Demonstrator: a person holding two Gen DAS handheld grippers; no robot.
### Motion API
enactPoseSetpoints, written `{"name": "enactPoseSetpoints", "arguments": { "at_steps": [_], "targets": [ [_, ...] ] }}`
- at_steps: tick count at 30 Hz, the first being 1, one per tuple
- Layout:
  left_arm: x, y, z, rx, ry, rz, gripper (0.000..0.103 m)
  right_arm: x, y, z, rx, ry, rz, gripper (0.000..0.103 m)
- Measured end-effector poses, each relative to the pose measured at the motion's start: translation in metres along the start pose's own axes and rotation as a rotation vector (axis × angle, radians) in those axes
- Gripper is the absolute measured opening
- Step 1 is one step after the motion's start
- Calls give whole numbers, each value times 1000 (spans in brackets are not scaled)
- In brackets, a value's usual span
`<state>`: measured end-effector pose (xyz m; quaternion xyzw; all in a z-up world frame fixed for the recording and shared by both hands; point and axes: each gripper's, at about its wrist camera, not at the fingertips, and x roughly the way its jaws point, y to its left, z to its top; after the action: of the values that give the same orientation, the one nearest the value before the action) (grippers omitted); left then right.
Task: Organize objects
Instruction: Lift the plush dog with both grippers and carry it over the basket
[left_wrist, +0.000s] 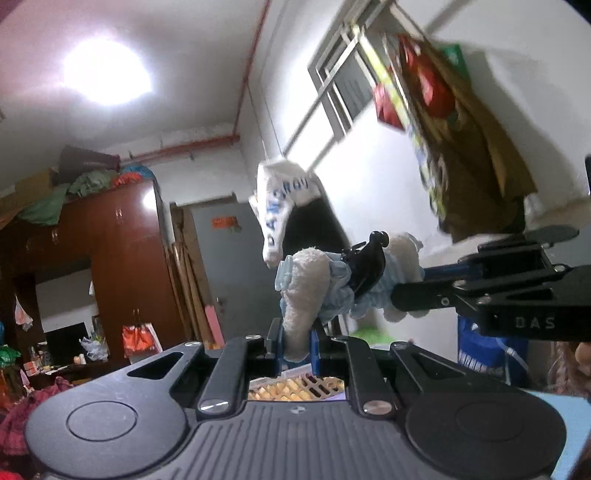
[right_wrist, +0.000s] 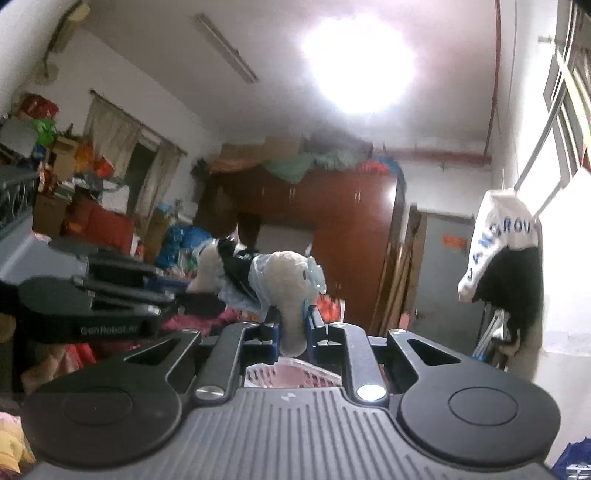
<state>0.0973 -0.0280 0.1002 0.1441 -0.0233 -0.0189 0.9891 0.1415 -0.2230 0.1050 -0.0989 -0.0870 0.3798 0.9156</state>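
Fluffy white sock pair (left_wrist: 306, 295), frilled in pale blue and pinned mid-span by a black clip (left_wrist: 365, 266), was held off the ground between both my claws. Left gripper (left_wrist: 295, 343) was closed narrow on one sock end, straight ahead of it and rising up out of its fingertips. Right gripper (right_wrist: 293, 332) was clamped the same way on the other end.

Key relation: the bundle's long axis ran across, claw to claw. From the left claw it led up and off to the right, toward the right claw's fingers (left_wrist: 436, 291). From the right claw it led left, toward the left claw's body (right_wrist: 92, 295). Neither was nearer; each owned one end. The clip sat between them, closer to the far claw in each view. My read: any coming move turned on which end let go first, since the other claw would then carry the whole bundle.

View differences: the left camera showed a yellow slotted basket (left_wrist: 295, 389) just below its fingers. The right camera showed a pink basket rim (right_wrist: 295, 373) in that spot instead. I couldn't tell whether those were one container.
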Motion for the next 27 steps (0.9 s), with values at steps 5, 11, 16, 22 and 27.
{"name": "enactPoseSetpoints", "arguments": {
  "at_steps": [5, 11, 16, 22, 27],
  "targets": [
    [75, 7, -2, 0, 196, -11, 17, 57, -35, -7, 56, 156, -31, 16],
    [150, 13, -15, -72, 398, -67, 17, 115, -65, -23, 143, 352, -73, 16],
    [179, 6, -23, -88, 483, -99, 17, 121, -86, -40, 252, 454, -96, 17],
    [199, -9, -28, -55, 550, -109, 17, 113, -93, -44, 276, 515, -144, 17],
    [217, -9, -37, -58, 629, -88, 17, 134, -100, -45, 282, 587, -139, 17]
  ]
}}
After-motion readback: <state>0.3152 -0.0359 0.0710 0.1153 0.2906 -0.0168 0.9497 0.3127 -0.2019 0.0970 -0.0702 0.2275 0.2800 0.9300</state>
